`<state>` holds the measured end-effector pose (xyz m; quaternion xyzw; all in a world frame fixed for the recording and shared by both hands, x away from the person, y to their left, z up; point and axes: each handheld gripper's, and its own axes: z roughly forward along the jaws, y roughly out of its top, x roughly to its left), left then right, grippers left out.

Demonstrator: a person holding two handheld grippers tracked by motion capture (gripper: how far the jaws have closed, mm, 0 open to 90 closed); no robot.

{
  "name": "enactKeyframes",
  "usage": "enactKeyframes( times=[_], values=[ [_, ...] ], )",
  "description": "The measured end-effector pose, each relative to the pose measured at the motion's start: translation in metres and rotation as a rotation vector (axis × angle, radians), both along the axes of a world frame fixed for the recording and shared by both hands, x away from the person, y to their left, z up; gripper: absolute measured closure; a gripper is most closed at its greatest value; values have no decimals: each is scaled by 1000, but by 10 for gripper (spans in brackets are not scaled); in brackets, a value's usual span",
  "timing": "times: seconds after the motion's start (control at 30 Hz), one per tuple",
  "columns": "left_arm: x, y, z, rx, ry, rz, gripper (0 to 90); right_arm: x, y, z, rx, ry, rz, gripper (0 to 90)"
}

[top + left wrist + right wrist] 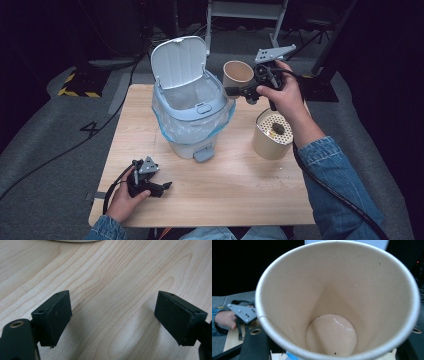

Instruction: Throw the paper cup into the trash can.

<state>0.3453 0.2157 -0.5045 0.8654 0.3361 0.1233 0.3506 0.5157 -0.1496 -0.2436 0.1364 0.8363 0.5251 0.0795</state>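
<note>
Honestly, what worried me was how high the paper cup (238,74) rode. The right gripper (235,91) had it clamped by the wall, jaws spread wide around it, and held it in the air just right of the open pedal bin (192,107), mouth tipped toward the person. Looking down into the cup (337,302) from the right gripper view, I saw a film of liquid and a few dark specks on its bottom, so it was not quite dry inside.

A second tub (272,135), capped with a perforated insert and something dark on top, stood on the table (240,190) just beneath the right forearm. I judged a careless sweep of that arm could knock it over.

The bin's lid (179,61) stood upright and the bag (172,125) puffed out around the rim. If the cup was tipped short of the opening, I thought it could catch on the rim or bag and drop to the table. A paper wall pinched so thinly could also buckle and slip.

The left gripper (162,187) rested low near the front left of the table, jaws wide apart and empty over bare wood (110,290).
</note>
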Motion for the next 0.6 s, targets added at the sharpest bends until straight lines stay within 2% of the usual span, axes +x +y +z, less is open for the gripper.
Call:
enactKeyframes(
  times=[0.27, 0.43, 0.6],
  values=[
    [0, 0, 0, 2, -3, -7, 139, 4, 38, 1, -11, -4, 29, 297],
    [0, 0, 0, 2, -4, -7, 139, 6, 60, -3, -27, -1, 40, 296],
    [0, 0, 0, 2, -4, -7, 139, 8, 73, -9, -49, 10, 40, 294]
  ],
)
